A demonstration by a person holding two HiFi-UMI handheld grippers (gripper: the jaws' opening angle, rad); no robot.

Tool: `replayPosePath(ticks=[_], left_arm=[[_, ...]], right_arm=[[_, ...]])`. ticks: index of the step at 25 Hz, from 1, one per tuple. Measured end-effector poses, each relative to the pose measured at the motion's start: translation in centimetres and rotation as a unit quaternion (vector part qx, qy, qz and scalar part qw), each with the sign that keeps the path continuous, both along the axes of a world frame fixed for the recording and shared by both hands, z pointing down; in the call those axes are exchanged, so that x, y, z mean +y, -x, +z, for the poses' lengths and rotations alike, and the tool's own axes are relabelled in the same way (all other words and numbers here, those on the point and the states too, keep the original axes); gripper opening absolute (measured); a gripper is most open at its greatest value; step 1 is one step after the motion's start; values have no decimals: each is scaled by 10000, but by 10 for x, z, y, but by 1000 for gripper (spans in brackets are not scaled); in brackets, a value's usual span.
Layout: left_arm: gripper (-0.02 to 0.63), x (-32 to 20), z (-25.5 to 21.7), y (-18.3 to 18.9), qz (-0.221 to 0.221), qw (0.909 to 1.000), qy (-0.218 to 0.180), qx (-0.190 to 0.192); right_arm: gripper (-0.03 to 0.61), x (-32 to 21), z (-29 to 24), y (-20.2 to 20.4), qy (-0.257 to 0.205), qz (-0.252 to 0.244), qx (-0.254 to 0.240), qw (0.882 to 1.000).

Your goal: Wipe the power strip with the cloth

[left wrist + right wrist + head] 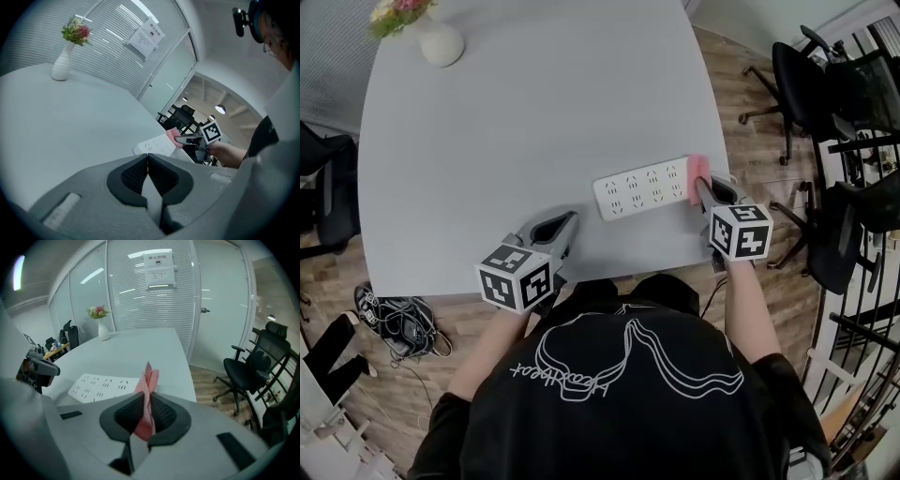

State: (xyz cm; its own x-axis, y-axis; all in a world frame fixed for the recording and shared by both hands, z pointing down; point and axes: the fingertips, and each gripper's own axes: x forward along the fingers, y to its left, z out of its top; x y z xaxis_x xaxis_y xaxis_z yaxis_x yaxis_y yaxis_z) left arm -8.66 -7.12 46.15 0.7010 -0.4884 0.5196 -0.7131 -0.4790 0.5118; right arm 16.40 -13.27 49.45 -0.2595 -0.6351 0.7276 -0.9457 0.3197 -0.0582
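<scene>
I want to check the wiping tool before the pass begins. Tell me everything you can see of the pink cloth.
The cloth is pink, thin and soft-looking, bunched into upright folds. It is pinched between the closed jaws of the right hand-held gripper. One pointed end sticks out past the jaw tips and the rest runs back between the pads. From the head view it sits at the right end of the white power strip, apparently against that end, near the right edge of the table. Nothing else touches it.
</scene>
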Motion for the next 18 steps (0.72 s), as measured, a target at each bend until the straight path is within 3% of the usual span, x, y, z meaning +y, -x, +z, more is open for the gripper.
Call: replayPosePath(ticks=[13, 18], left_arm=[[14, -5, 0, 0, 52, 10000, -21, 6], [14, -7, -4, 5, 14, 10000, -59, 36]], right_arm=[[43, -2, -4, -19, -184, 445, -132, 9988], [43, -4, -19, -13, -297, 487, -466, 9973]])
